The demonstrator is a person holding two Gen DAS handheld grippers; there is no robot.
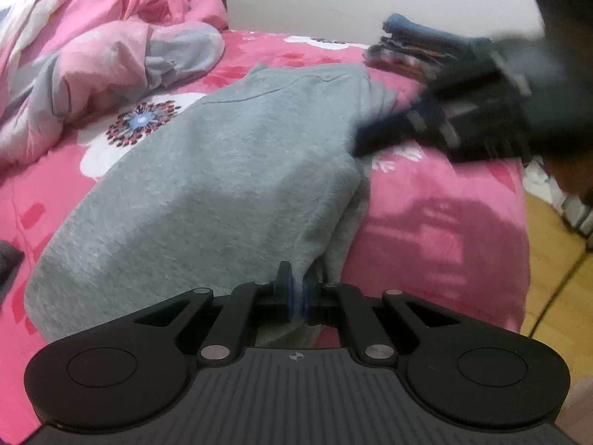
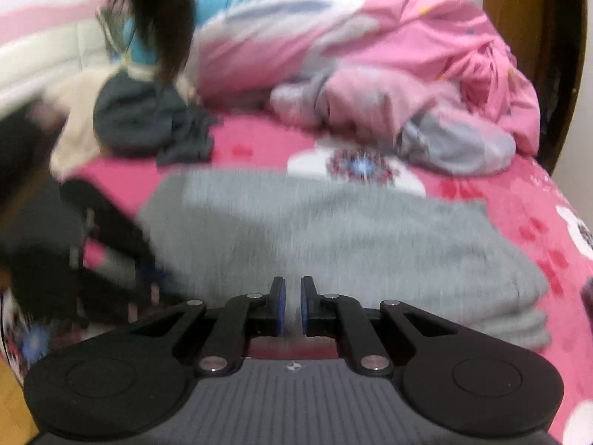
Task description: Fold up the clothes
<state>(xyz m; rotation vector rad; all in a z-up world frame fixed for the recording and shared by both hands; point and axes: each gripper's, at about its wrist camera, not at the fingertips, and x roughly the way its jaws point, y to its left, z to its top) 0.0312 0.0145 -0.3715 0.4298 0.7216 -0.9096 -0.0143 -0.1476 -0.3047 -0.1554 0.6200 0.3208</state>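
Observation:
A grey sweatshirt lies partly folded on the pink floral bedsheet. My left gripper is shut on the sweatshirt's near edge, with cloth bunched between its blue pads. My right gripper, blurred, reaches in from the right and meets the garment's right-hand edge. In the right wrist view the sweatshirt spreads ahead of the right gripper, whose pads stand a narrow slit apart with pale grey cloth showing between them. The left gripper is a dark blur at the garment's left side.
A heaped pink duvet fills the back of the bed. A folded stack of dark clothes sits at the far right. Dark grey and cream garments lie piled to one side. A wooden floor lies past the bed's edge. A person's dark hair hangs in view.

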